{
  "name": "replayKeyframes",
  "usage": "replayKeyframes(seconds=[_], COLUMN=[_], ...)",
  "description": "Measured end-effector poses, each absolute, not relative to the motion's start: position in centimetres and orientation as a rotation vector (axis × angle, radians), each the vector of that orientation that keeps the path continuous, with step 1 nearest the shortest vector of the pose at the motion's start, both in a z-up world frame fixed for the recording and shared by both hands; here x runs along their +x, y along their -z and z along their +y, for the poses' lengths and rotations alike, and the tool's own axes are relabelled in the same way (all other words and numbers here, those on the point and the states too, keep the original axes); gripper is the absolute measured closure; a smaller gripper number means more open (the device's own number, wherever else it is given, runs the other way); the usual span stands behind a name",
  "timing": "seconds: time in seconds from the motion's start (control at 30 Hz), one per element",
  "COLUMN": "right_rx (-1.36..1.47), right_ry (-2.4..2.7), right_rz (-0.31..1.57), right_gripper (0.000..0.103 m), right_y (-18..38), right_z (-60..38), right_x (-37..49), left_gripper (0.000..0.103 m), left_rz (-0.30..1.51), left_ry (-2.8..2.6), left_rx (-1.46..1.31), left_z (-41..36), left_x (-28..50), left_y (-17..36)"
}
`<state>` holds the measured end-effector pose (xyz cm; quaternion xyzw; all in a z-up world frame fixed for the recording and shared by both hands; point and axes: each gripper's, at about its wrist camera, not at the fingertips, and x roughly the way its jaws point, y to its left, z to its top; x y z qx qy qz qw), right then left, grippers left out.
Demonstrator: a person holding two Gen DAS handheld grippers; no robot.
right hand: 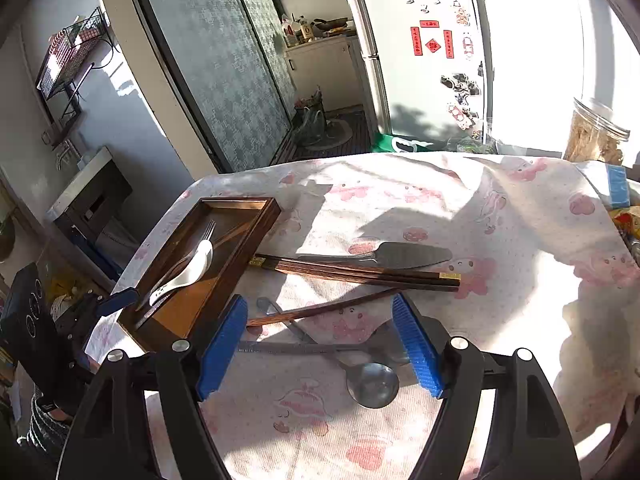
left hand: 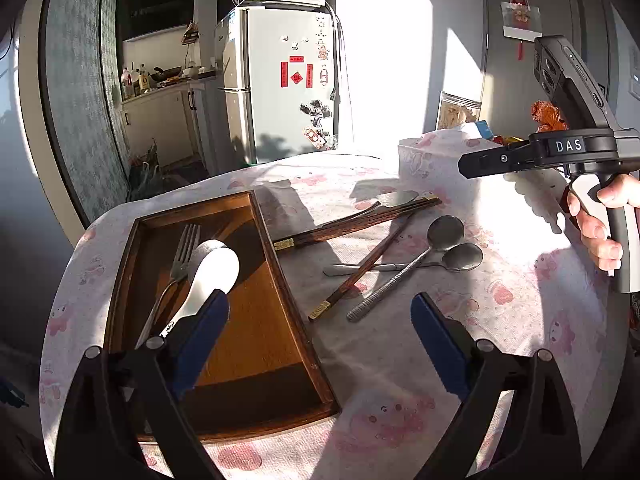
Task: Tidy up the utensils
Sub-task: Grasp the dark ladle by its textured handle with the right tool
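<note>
A brown wooden tray (left hand: pixel 276 268) (right hand: pixel 244 240) lies on the table and holds a fork (left hand: pixel 182 256) (right hand: pixel 206 232) and a white ceramic spoon (left hand: pixel 210 276) (right hand: pixel 192 270). Right of it lie dark chopsticks (left hand: pixel 360 224) (right hand: pixel 360 272), a single chopstick (left hand: pixel 360 272) (right hand: pixel 320 308), a cake server (left hand: pixel 394 199) (right hand: pixel 400 256) and two metal spoons (left hand: pixel 444 232) (right hand: pixel 372 384). My left gripper (left hand: pixel 320 320) is open over the tray's right edge, empty. My right gripper (right hand: pixel 320 344) is open above the metal spoons, empty; its body shows in the left wrist view (left hand: pixel 560 148).
A pink-patterned cloth (left hand: pixel 500 300) (right hand: pixel 500 220) covers the table. A jar (right hand: pixel 596 136) and snack packets (left hand: pixel 546 116) stand at the table's far right. A fridge (left hand: pixel 280 80) and kitchen counter lie beyond the table.
</note>
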<state>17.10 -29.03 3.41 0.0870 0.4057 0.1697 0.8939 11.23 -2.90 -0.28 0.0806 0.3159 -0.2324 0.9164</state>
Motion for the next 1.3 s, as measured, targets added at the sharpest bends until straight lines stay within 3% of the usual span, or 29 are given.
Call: replayKeyframes(seconds=[0.27,0.47,0.53,0.57,0.6,0.93,1.23,1.3], right_rx=[0.223,0.254,0.267,0.268,0.28,0.298,0.19,0.167], right_ry=[-0.261,-0.253,-0.264,-0.263,-0.278,-0.414,-0.476,-0.487], right_rz=[0.914,0.955,0.965,0.952,0.949,0.79,0.722,0.708], right_gripper=[0.03,0.061,0.082,0.084,0.093,0.101,0.102,0.102], right_y=[1.5,4.9,5.4,5.5,5.5,-0.4,-5.1,-6.1], right_z=[-32.0,-32.5,-32.5,-32.6,-32.7,-33.1,-31.4,-30.8], right_x=[17.8,19.1,19.6,19.6,19.7,17.6,13.5,12.8], left_gripper=[0.008,0.008,0.008,0.008,0.008,0.008,0.008,0.015], left_rz=[0.676,0.689,0.698,0.699,0.701,0.697,0.673,0.664], left_ry=[0.57,0.59,0.579,0.578,0.58,0.591,0.615,0.63], left_rx=[0.194,0.229,0.247,0.25,0.25,0.253,0.237,0.228], left_z=[-7.5,-9.0,-9.3,-9.2,-9.3,-9.4,-9.9,-10.0], left_x=[10.3,10.5,10.6,10.8,10.9,11.6,11.3,11.0], left_y=[2.2,3.3,3.6,3.7,3.8,4.3,3.4,3.1])
